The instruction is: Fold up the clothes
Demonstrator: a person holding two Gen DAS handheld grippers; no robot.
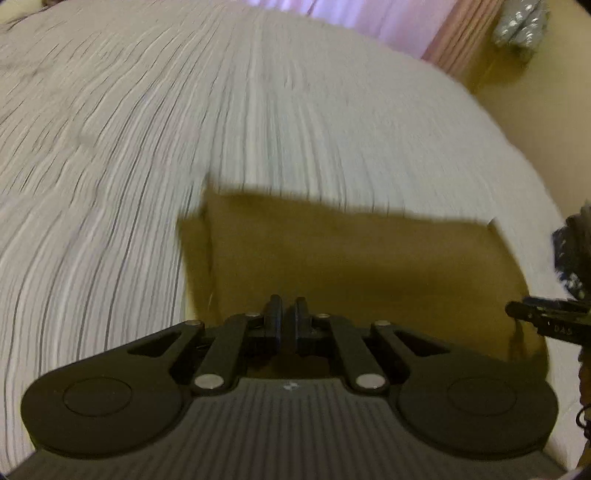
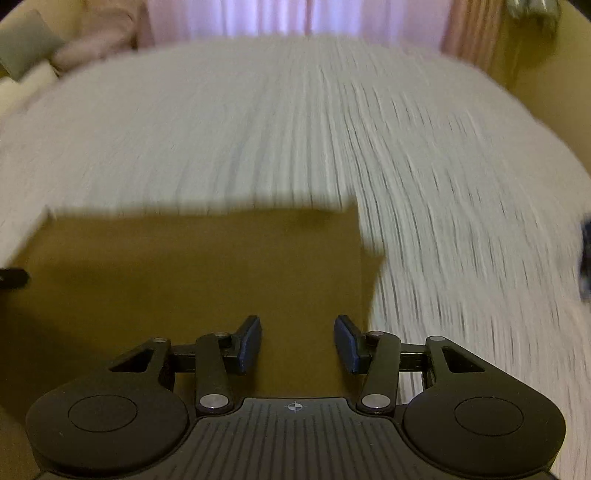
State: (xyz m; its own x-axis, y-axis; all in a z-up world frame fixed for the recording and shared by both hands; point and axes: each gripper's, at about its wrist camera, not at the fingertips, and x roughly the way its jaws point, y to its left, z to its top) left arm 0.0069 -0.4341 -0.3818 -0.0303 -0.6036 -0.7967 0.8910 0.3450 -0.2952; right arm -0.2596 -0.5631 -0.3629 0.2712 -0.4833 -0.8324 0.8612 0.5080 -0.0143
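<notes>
The left gripper (image 1: 287,312) points down at the olive garment (image 1: 351,266), its two fingers pressed together with no visible gap; whether a fold of the cloth is pinched between them cannot be told. The right gripper (image 2: 297,341) hangs over the same garment with its jaws about half spread and nothing between the pads, only olive cloth below. In the left wrist view the right gripper shows as a dark tip at the garment's right edge. The olive garment lies flat as a squared shape on the striped bedspread (image 1: 147,147), at the bed's near side, directly under both tools. Past the garment the pale striped cover runs on, blurred. At the bed's far left lie pillows (image 2: 85,40). Beyond the bed hangs a pink curtain (image 2: 277,16), and a yellow wall (image 1: 532,110) stands at the bed's right.
</notes>
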